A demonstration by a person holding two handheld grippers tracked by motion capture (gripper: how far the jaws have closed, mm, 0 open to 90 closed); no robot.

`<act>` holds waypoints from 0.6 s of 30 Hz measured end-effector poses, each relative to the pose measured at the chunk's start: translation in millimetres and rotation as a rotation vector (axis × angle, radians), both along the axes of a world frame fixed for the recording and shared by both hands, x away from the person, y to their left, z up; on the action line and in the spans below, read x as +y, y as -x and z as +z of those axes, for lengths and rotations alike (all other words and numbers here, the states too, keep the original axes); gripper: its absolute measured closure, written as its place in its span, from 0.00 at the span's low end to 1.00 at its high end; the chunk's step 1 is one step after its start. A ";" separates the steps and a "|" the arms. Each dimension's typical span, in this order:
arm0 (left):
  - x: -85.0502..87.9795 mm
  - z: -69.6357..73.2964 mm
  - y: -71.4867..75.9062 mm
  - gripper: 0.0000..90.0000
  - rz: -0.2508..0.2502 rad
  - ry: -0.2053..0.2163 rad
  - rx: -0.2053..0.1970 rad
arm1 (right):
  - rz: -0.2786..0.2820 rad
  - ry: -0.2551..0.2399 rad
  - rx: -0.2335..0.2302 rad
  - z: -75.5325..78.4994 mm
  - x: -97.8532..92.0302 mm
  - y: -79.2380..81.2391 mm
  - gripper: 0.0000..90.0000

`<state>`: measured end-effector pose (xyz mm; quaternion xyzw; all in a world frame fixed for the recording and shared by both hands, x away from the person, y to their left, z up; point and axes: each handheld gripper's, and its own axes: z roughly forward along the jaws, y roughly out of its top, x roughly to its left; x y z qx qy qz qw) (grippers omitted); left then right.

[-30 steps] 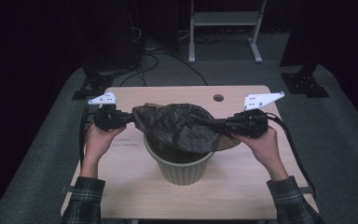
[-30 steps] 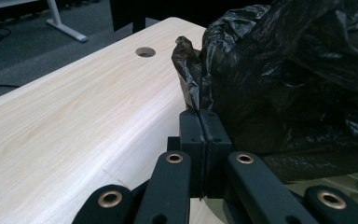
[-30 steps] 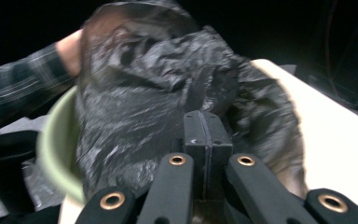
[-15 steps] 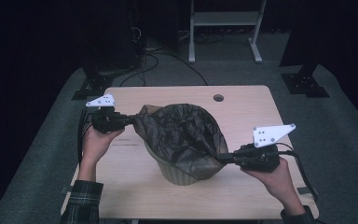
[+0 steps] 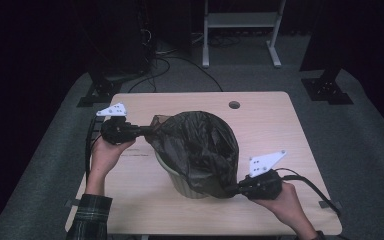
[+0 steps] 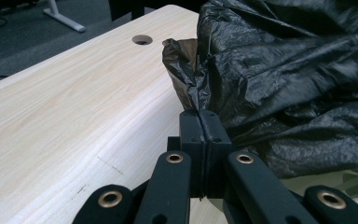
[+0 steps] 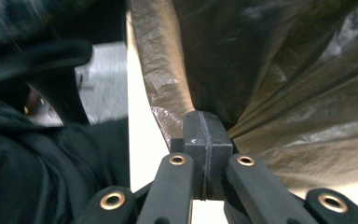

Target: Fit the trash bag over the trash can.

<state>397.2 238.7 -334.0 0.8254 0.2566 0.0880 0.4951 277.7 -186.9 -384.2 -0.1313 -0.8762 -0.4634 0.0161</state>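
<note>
Black crinkled plastic bin bag (image 5: 200, 150) drapes over the pale green bin (image 5: 180, 182) at table (image 5: 260, 115) centre in the high view, left gripper (image 5: 147, 131) at nine o'clock, right gripper (image 5: 235, 191) at five. Left gripper view: jaws pinched tight on the bag's edge (image 6: 186, 88). Right gripper view: jaws clamped on stretched film (image 7: 270, 93).

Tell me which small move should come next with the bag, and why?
Probably draw the right tongs further down, since the black bag already drapes the bin on that side, while the left tongs hold the other edge high.

left hand-held gripper (image 5: 147, 131): clamps black bag (image 5: 200, 150) | right hand-held gripper (image 5: 236, 190): clamps bag low | bin (image 5: 180, 181): under bag
</note>
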 end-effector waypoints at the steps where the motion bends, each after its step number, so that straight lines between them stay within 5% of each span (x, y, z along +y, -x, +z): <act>1: 0.0 -0.5 -0.3 0.99 -0.001 -0.001 0.001 | -0.003 0.023 0.005 -5.1 2.7 -0.9 1.00; 5: 0.0 -2.3 -0.9 0.99 -0.001 -0.004 0.006 | -0.012 0.111 0.018 -20.1 10.3 -3.9 1.00; 7: 0.1 -2.2 -0.8 0.99 0.000 -0.004 0.004 | -0.005 0.112 0.018 -18.7 9.9 -4.1 0.99; 8: 0.2 -2.0 -0.8 0.99 0.000 -0.005 0.001 | -0.007 0.109 0.013 -16.7 8.7 -3.6 0.91; 13: 0.2 -0.4 -0.2 0.99 0.000 -0.001 -0.002 | -0.045 0.001 -0.011 8.1 -10.3 -2.2 0.79; 18: -0.3 0.4 0.0 0.99 0.000 0.001 -0.003 | -0.068 -0.114 -0.089 46.1 -26.9 6.6 0.76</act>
